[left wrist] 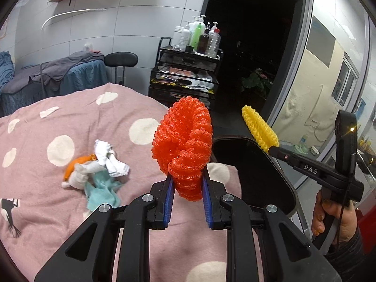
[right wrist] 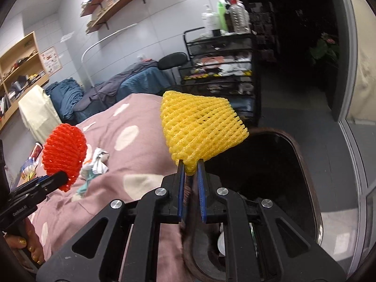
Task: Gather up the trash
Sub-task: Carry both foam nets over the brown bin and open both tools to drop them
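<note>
My left gripper [left wrist: 187, 183] is shut on an orange foam fruit net [left wrist: 183, 145], held above the pink spotted bedcover [left wrist: 70, 122]. The same orange foam net [right wrist: 64, 155] and left gripper [right wrist: 62, 179] show at the left of the right wrist view. My right gripper [right wrist: 189, 168] is shut on a yellow foam fruit net [right wrist: 202, 131], held over the rim of a dark trash bin [right wrist: 303, 162]. In the left wrist view the yellow foam net [left wrist: 259, 129] and right gripper [left wrist: 272, 148] hang beyond the dark bin [left wrist: 253, 169]. A pile of crumpled scraps [left wrist: 98, 171] lies on the bedcover.
A black mesh cart [left wrist: 185, 75] topped with bottles stands behind the bed. A black stool [left wrist: 121, 60] and a blue-covered bed [left wrist: 58, 75] sit farther back. A glass door [left wrist: 329, 70] is on the right, wooden shelves [right wrist: 112, 2] on the wall.
</note>
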